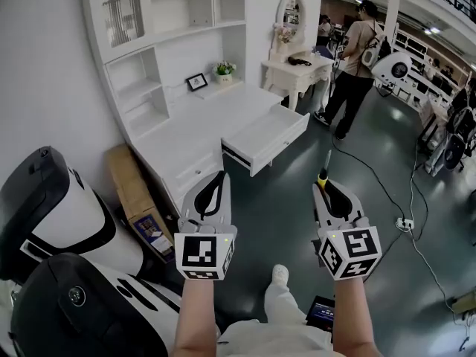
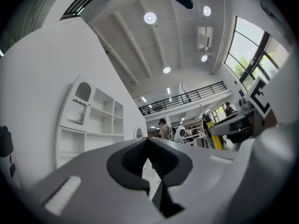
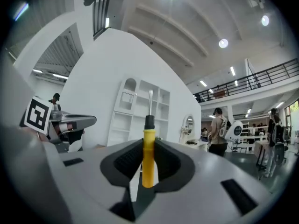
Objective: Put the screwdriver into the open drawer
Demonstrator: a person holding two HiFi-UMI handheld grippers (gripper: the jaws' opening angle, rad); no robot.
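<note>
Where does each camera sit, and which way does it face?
Head view: on the person's head, facing down at the open drawer; forearms, left gripper, right gripper show.
Left gripper view: on that gripper, facing the shelves; shut empty jaws show.
Right gripper view: likewise; jaws grip the screwdriver.
Both gripper views share the shelves.

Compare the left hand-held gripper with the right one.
The left hand-held gripper is empty; the right hand-held gripper clamps a yellow-handled screwdriver. The left one's jaws meet at the tips; the right one's are kept apart by the handle. Both are white and hover short of the open drawer.
</note>
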